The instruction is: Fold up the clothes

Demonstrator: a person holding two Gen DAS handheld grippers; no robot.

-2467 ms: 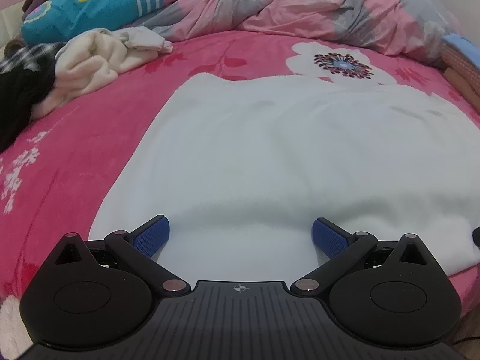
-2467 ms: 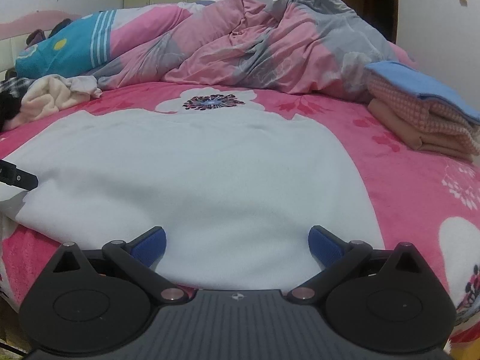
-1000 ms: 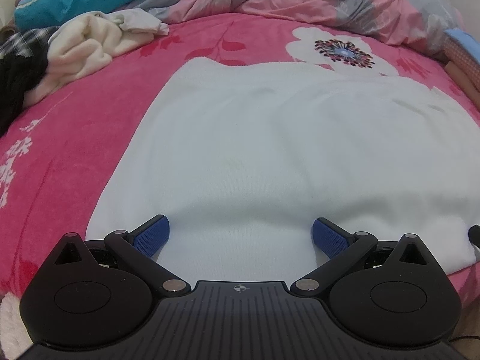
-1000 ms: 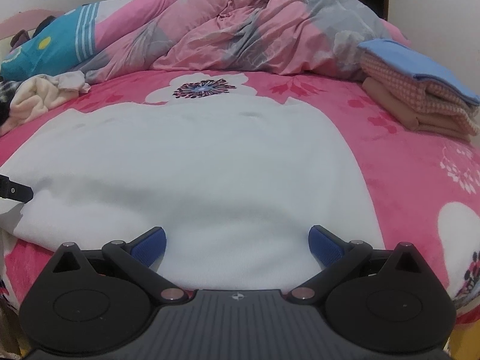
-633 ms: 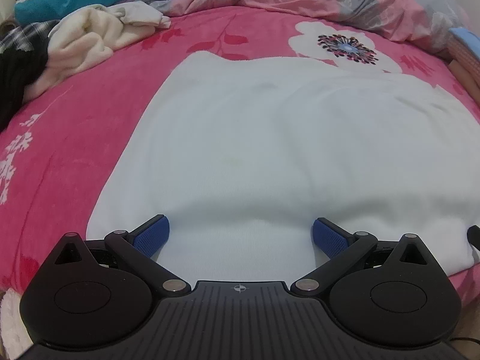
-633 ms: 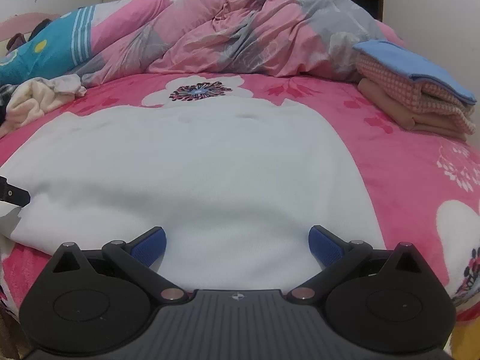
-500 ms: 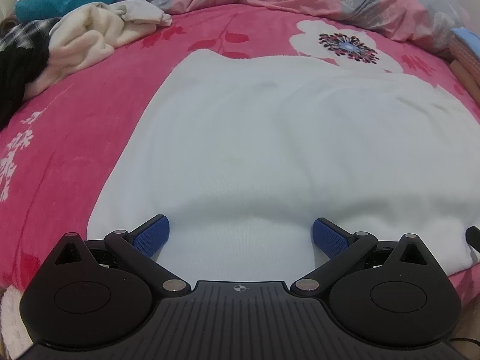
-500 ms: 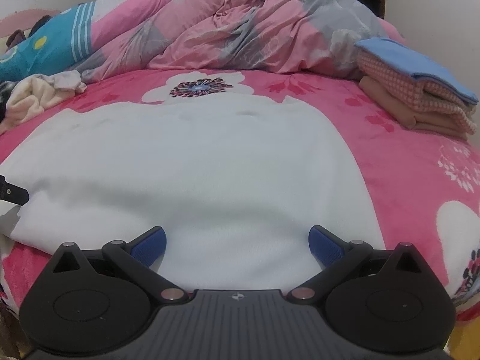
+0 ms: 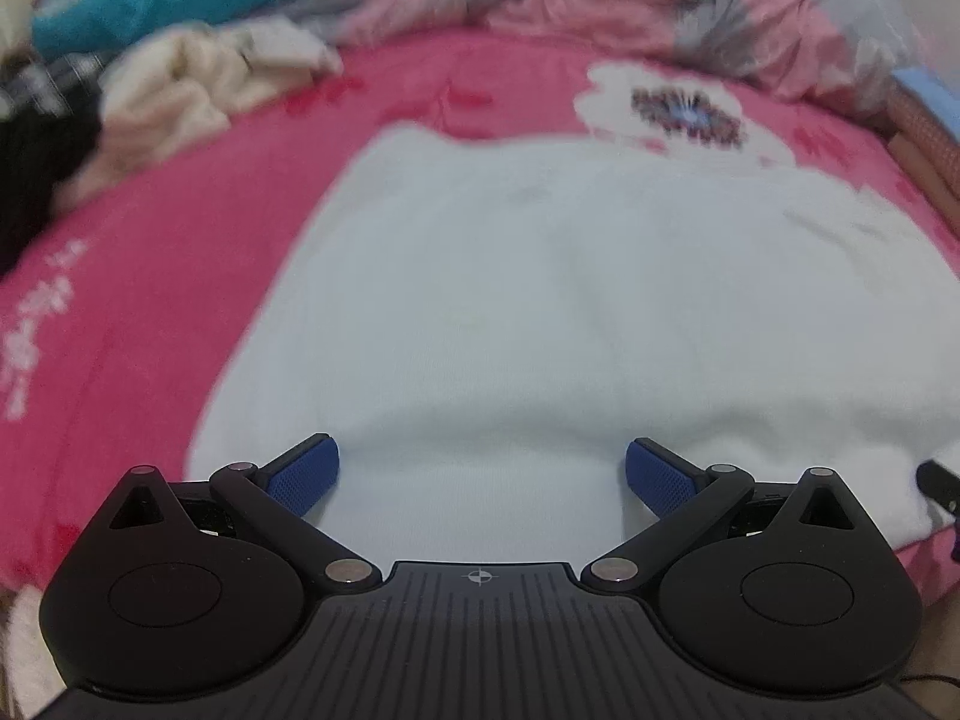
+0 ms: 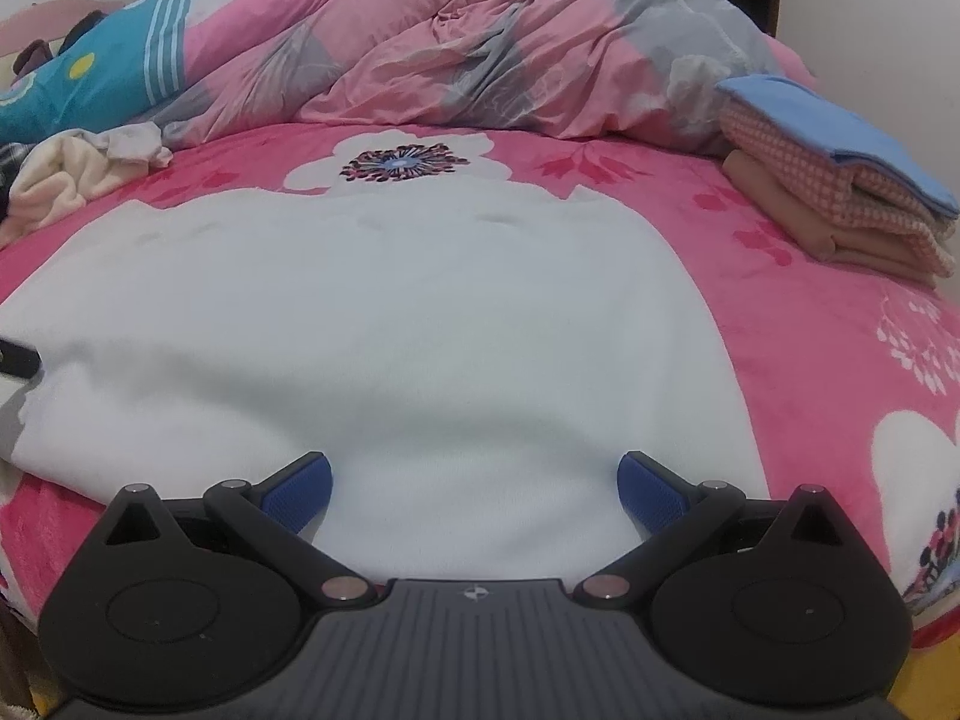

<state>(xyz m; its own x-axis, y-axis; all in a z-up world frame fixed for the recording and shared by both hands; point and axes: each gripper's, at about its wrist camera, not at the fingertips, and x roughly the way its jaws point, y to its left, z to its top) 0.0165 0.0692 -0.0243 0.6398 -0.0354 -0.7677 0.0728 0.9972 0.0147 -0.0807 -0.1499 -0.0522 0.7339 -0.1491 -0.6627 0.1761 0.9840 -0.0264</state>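
Both claws stand wide apart and hold nothing: the left gripper (image 9: 483,471) and the right gripper (image 10: 474,483) each sit at the bottom centre of their own view, with the near hem of the white fleece garment (image 10: 384,324) showing between the blue pads (image 10: 297,492). That garment lies spread flat on the pink floral blanket (image 10: 810,348), filling the middle of both frames, its near edge draped slightly over the bed's front. It reads as wider than deep, so its long axis seems to run left to right across the picture, with the far edge toward the crumpled pink-and-grey duvet (image 10: 480,42) at the top; which end is collar or hem cannot be told. From here the likely trouble is an uneven pinch: if one claw closes on a single layer and the other on two, or if they grip at different depths, the fold would come out skewed. The fleece looks thick and soft, so it could bunch between the pads or slip out on the lift. The left view is blurred, which suggests quick motion and a poorer aim. Dragging the cloth far could also nudge the folded stack (image 10: 834,180) at upper right or the loose cream garment (image 9: 180,84) at upper left.
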